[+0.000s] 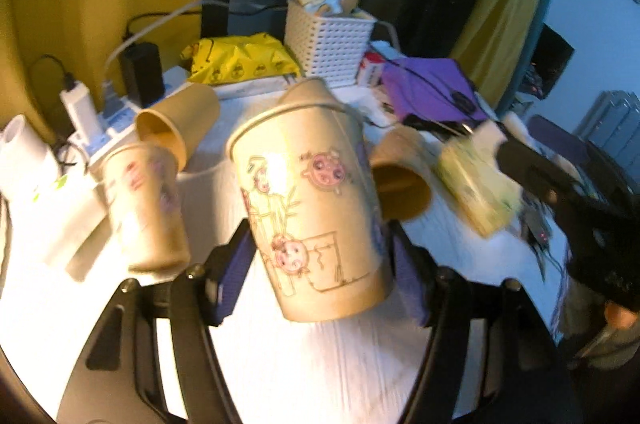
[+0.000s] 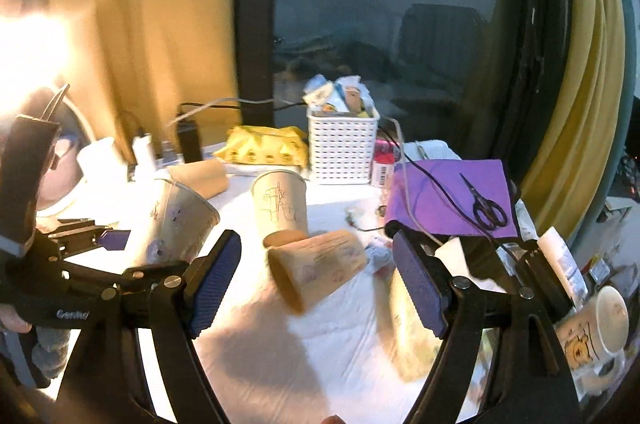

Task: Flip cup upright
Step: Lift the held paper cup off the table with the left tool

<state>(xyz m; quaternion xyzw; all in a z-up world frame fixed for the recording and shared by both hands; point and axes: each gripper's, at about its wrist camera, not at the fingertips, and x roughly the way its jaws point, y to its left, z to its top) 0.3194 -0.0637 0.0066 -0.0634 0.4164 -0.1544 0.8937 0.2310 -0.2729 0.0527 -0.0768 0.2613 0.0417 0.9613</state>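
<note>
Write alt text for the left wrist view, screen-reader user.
The left gripper holds a doodled paper cup by its sides, rim up and tilted, above a white table. Behind it, one cup stands upright and two brown cups lie on their sides. A white basket and yellow bag sit at the back.

A tan paper cup (image 1: 312, 200) with pink pig drawings fills the middle of the frame, rim up, tilted slightly left, lifted above the white tabletop.
</note>
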